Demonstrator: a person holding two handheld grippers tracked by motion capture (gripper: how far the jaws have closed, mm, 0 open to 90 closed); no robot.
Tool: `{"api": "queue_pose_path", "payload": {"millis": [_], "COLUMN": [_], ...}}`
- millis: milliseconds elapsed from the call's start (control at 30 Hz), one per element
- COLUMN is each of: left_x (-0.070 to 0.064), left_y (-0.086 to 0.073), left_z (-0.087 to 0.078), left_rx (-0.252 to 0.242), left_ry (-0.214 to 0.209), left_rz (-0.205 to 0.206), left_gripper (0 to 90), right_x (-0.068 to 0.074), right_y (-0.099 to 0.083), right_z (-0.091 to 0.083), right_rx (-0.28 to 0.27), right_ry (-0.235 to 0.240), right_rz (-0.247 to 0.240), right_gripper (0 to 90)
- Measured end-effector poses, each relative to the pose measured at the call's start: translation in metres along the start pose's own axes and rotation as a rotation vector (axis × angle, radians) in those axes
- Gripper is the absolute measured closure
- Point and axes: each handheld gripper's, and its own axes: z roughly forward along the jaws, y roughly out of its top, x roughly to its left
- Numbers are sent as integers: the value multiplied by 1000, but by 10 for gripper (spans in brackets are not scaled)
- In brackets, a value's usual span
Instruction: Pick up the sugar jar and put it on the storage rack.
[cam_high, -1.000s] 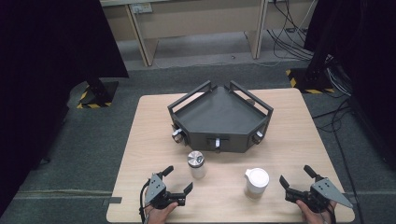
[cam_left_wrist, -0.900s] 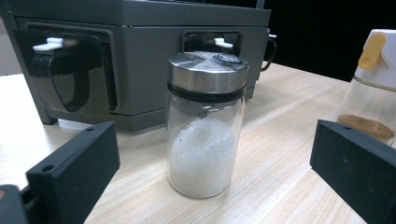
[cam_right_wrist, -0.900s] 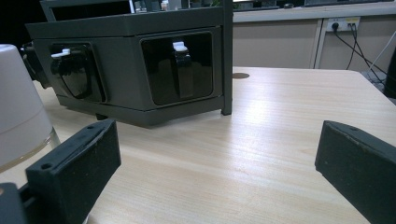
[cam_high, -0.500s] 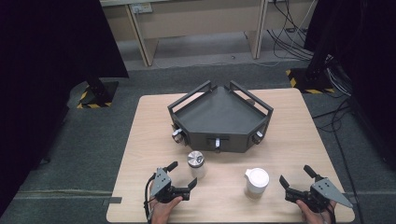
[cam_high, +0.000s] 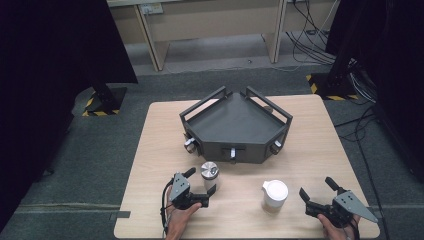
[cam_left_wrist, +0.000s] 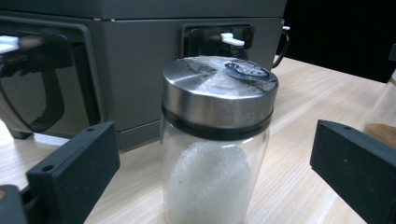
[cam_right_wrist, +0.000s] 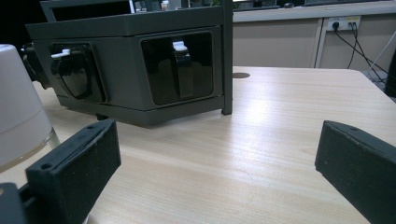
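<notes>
High view: The counter (cam_high: 150, 165) carries a dark grey angular tray unit (cam_high: 235, 127) at its centre. A glass jar with a metal lid (cam_high: 209, 173) stands upright just off the unit's front face, toward 6 o'clock. The left tongs (cam_high: 200, 182), held in the left hand (cam_high: 180, 220), lie at 7 o'clock on the counter; their jaws are spread, one at each side of the jar, with no contact visible. A white-lidded jar (cam_high: 275, 195) stands at 5 o'clock, well apart from the first jar. The right tongs (cam_high: 316, 191), held in the right hand (cam_high: 337, 227), lie at 3 o'clock from the white-lidded jar, jaws spread and holding nothing.

Left gripper view: The glass jar with a metal lid (cam_left_wrist: 217, 140) stands upright between the two spread jaws, with a gap on each side. It holds white granules. The tray unit (cam_left_wrist: 140, 70) rises directly behind it at 12 o'clock.

Right gripper view: The jaws stand spread over bare counter (cam_right_wrist: 261, 140). The white-lidded jar (cam_right_wrist: 18, 107) sits at 9 o'clock, outside the jaws. The tray unit (cam_right_wrist: 135, 65) stands at 11 o'clock.
</notes>
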Motion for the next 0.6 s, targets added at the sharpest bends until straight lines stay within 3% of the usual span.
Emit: {"api": "queue_pose_path", "payload": {"millis": [600], "left_x": [-2], "left_y": [6], "left_z": [20], "left_rx": [39], "left_ry": [7], "left_rz": [3], "left_gripper": [79], "right_x": [0], "right_y": [0], "right_z": [-1], "right_rx": [-5], "right_ry": [2], "right_rz": [0], "right_gripper": [4]}}
